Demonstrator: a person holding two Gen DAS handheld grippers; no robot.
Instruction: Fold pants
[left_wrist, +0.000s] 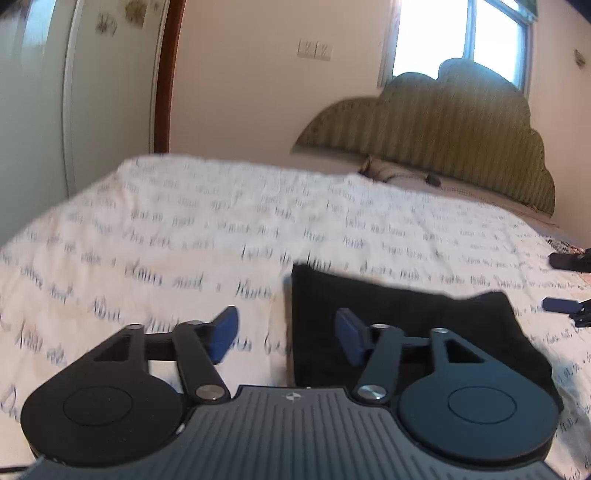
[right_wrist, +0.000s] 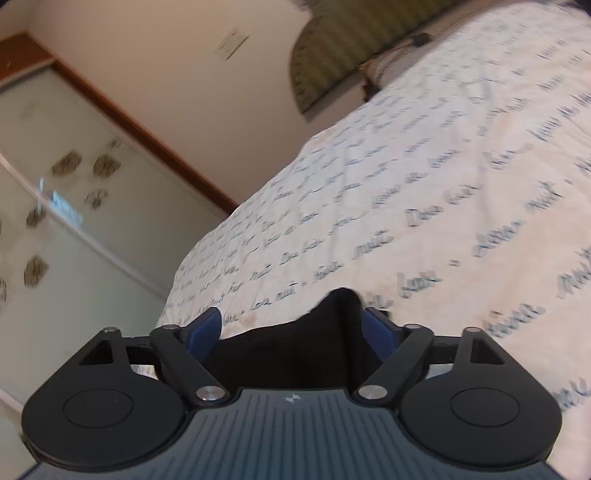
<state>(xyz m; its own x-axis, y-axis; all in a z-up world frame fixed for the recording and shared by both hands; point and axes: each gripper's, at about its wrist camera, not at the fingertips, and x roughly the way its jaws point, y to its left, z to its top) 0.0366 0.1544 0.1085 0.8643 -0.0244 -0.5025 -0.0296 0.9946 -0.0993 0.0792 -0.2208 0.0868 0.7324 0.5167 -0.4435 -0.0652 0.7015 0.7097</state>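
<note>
Left wrist: left claw (left_wrist: 286, 334) spread, empty | right claw (right_wrist: 291, 332) spread, empty | black pants (left_wrist: 406, 314) on bed (left_wrist: 184, 229)

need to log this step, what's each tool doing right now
left tool: open, holding nothing, above the black pants.
right tool: open, pants fabric between its fingers but not pinched.
</note>
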